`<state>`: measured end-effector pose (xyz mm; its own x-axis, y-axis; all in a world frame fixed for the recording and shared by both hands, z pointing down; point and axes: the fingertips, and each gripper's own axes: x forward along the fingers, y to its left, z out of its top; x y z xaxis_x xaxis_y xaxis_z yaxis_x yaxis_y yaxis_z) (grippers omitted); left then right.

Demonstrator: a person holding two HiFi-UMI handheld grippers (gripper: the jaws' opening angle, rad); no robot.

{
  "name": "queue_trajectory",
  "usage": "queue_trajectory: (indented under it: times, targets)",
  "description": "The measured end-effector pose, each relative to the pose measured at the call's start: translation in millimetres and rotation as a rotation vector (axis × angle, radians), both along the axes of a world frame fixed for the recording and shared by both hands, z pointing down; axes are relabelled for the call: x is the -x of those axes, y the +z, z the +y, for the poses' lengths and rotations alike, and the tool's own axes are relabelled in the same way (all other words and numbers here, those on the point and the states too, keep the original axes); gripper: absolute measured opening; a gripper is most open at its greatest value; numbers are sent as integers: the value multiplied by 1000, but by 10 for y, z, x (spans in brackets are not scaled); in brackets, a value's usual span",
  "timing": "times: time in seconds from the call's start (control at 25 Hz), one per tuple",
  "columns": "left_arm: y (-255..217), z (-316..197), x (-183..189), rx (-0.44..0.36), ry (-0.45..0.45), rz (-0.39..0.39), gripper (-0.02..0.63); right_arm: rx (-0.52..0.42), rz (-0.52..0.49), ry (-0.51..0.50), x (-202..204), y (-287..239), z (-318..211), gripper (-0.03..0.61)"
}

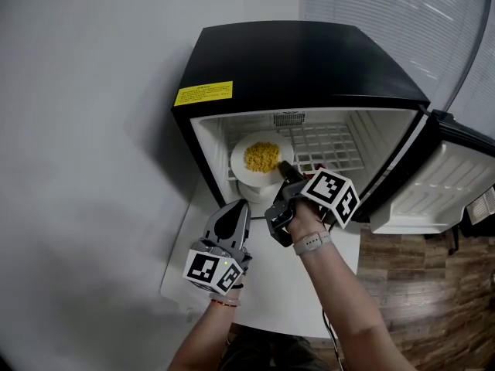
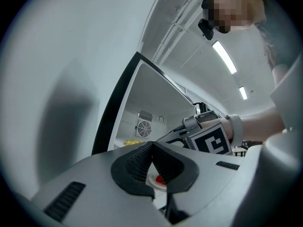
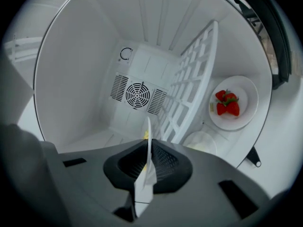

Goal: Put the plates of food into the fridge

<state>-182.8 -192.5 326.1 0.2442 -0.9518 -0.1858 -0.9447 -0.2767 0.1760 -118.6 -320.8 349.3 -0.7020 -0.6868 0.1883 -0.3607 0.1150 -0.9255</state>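
A black mini fridge stands with its door swung open to the right. My right gripper is shut on the near rim of a white plate of yellow food, held just inside the opening. In the right gripper view that plate shows edge-on between the jaws of the right gripper. A plate of strawberries lies on the fridge floor, under the wire shelf. My left gripper hangs shut and empty in front of the fridge, at lower left. Its tips meet.
Another white dish sits on the fridge floor below the held plate. A fan grille is on the back wall. The fridge stands on a white surface. A grey wall is at left and a wooden floor at right.
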Motion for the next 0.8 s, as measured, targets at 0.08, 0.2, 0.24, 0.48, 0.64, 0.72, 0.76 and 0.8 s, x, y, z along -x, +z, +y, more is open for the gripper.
queue_trajectory:
  times: [0.08, 0.2, 0.24, 0.48, 0.64, 0.72, 0.76, 0.8]
  targets:
    - [1, 12, 26, -3, -5, 6, 6, -30, 47, -2, 19, -28, -16, 17]
    - [0, 34, 67, -5, -14, 18, 6, -89, 132, -2, 39, -84, -50, 17]
    - [3, 40, 80, -5, -17, 21, 6, -108, 167, 0, 43, -97, -66, 17]
    - [44, 39, 134, -2, -23, 29, 6, -194, 355, 1, 44, -121, -136, 34]
    - [44, 51, 243, -6, -59, 8, 6, -224, 431, -15, 63, -102, -152, 46]
    - [63, 58, 324, -9, -71, 11, 6, -236, 460, -22, 59, -90, -165, 49]
    - [65, 63, 363, -8, -76, 11, 6, -245, 479, -26, 54, -88, -173, 52]
    - [62, 70, 403, -6, -82, 8, 6, -253, 497, -28, 48, -86, -183, 55]
